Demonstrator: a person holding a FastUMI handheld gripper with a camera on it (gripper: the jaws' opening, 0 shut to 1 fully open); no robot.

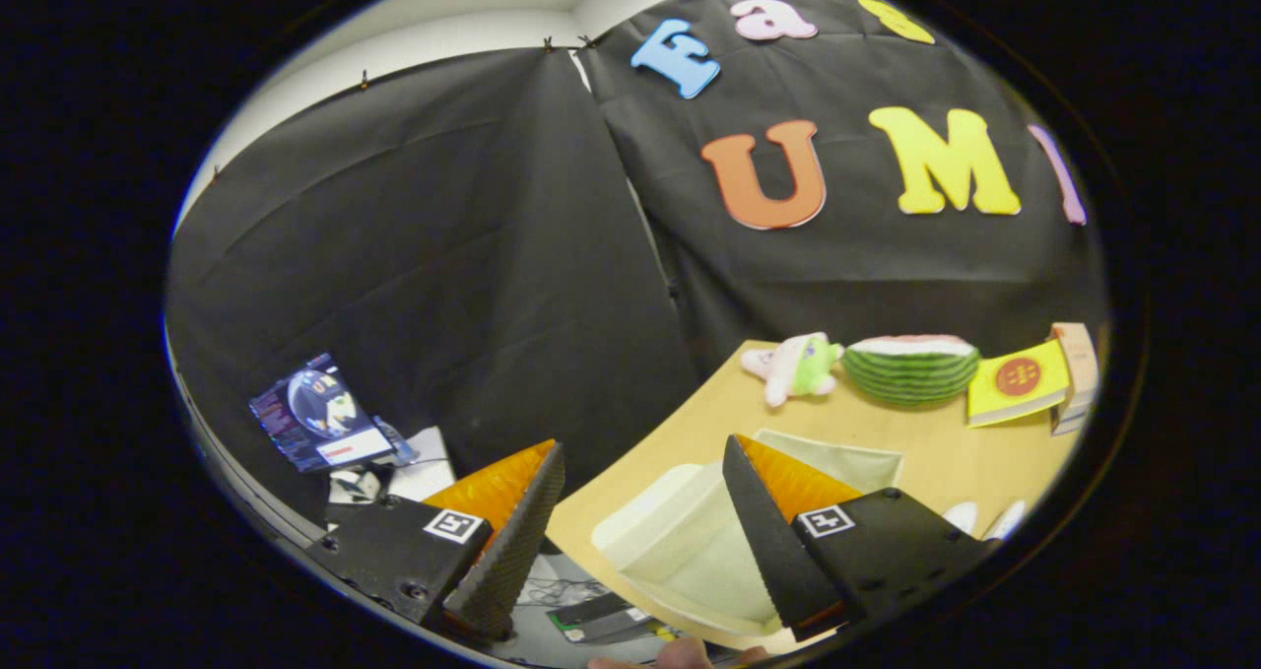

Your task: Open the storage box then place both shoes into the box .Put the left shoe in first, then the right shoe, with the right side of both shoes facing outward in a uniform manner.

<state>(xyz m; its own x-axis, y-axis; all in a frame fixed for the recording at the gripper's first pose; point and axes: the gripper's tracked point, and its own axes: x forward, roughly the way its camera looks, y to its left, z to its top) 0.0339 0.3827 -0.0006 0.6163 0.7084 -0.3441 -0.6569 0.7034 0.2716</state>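
Black cloth wall behind, a pale wooden bench [946,452] running out from its foot.

Storage box [690,541] on the bench: cream, soft-sided, sitting between the tips of the tongs [640,541] and just beyond them, partly hidden behind the right finger. Hard to tell whether the pale panel [837,457] at the far side of the box is a raised lid or the box's own back wall; lid state therefore uncertain. Two rounded white shapes [985,519] just to the right of the box, behind the right finger's mount, probably the shoes, too little showing to be sure or to tell left from right.

Tongs spread wide, nothing between the fingers, neither finger touching the box; left finger hanging off the bench edge, right finger over the box.

Judged step: the very first, opening the box, with no shoe inside. Next move calls for bringing the tongs down toward the box's lid edge, narrowing onto it and lifting it clear, then going for the left shoe beside the box.

Farther from the box, along the wall: a pink and green plush toy [793,366], a watermelon-slice toy [911,366], a yellow book [1020,381]. Off the bench on the box's left, lower down: a lit screen [320,413] and some cables.
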